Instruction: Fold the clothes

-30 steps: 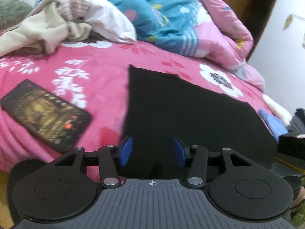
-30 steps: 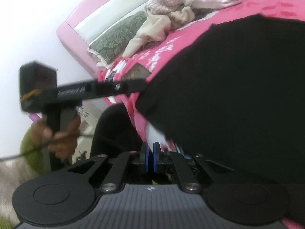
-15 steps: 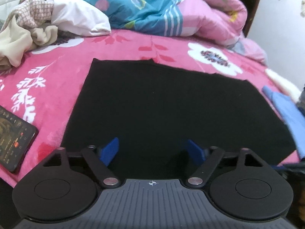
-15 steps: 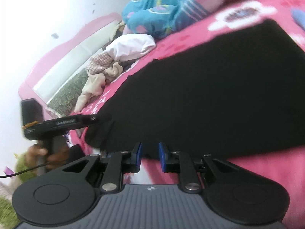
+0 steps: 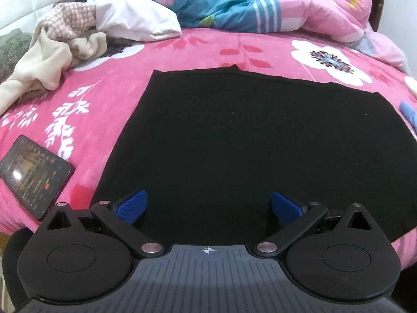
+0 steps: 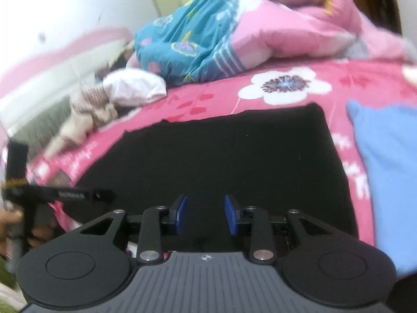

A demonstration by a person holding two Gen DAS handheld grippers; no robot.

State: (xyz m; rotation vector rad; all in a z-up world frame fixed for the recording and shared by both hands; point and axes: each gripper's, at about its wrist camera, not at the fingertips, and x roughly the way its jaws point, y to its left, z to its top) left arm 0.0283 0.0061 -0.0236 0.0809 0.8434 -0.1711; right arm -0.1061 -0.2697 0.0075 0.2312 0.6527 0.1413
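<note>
A black garment (image 5: 234, 140) lies flat on the pink floral bedspread (image 5: 109, 88); it also shows in the right wrist view (image 6: 234, 156). My left gripper (image 5: 208, 208) is wide open and empty above the garment's near edge. My right gripper (image 6: 205, 215) is open and empty, also above the near edge. The left gripper's body (image 6: 60, 195) shows at the left in the right wrist view.
A phone (image 5: 32, 176) lies on the bed at the left. A heap of beige and white clothes (image 5: 78, 39) and a blue and pink quilt (image 5: 247, 0) lie at the back. A light blue cloth (image 6: 385, 161) lies right of the black garment.
Both grippers opened: the right from shut to open, the left wider. The left view swung right onto the garment. The right view swung towards the far side of the bed.
</note>
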